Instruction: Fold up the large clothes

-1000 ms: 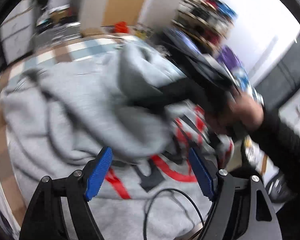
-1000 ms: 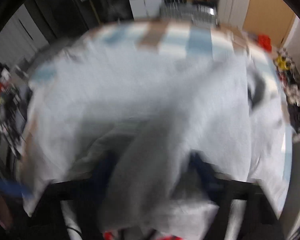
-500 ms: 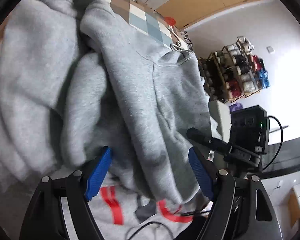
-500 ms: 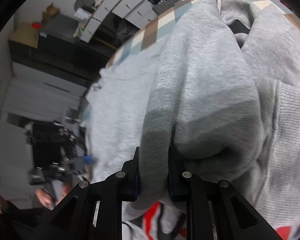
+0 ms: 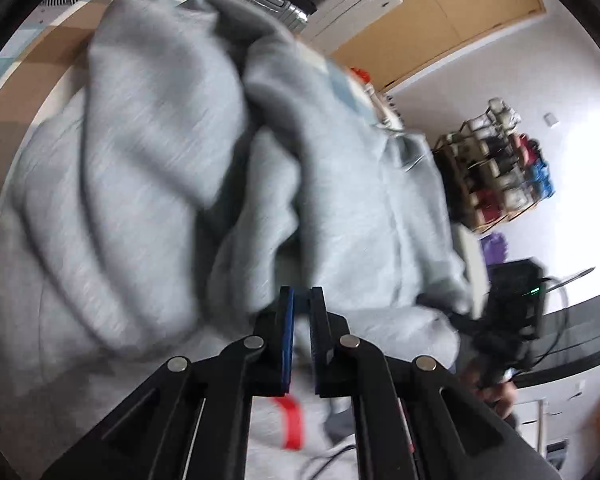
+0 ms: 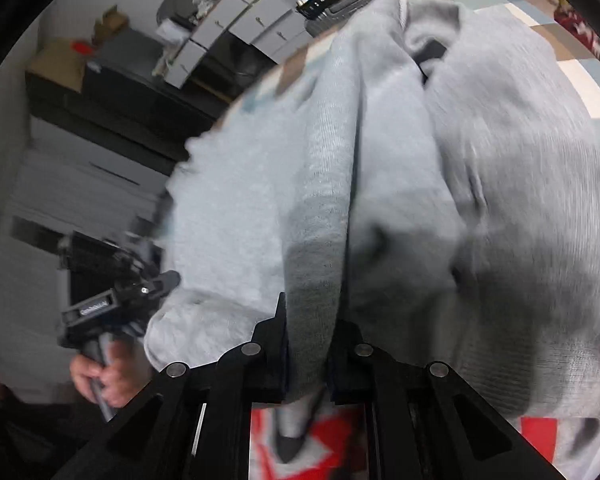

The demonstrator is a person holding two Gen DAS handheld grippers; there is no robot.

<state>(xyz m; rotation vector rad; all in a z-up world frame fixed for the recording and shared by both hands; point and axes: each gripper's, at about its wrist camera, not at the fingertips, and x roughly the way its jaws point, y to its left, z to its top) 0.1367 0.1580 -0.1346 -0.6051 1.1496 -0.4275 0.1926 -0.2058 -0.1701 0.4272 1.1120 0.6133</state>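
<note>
Hoodie (image 6: pixel 480 200), thick, soft and floppy, bunches heavily: my right gripper (image 6: pixel 306 344) pinches a ribbed fold, my left gripper (image 5: pixel 302 312) has just snapped closed, seemingly on nothing.

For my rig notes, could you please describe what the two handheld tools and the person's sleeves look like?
Both tools are matte black linkage frames with silver pivot pins. The left tool has blue pads on its fingers. The right tool's pads are mostly hidden. Seen from the right wrist, the left tool's body has a white-lettered label and the hand grips a handle below it. The sleeve looks dark.
</note>
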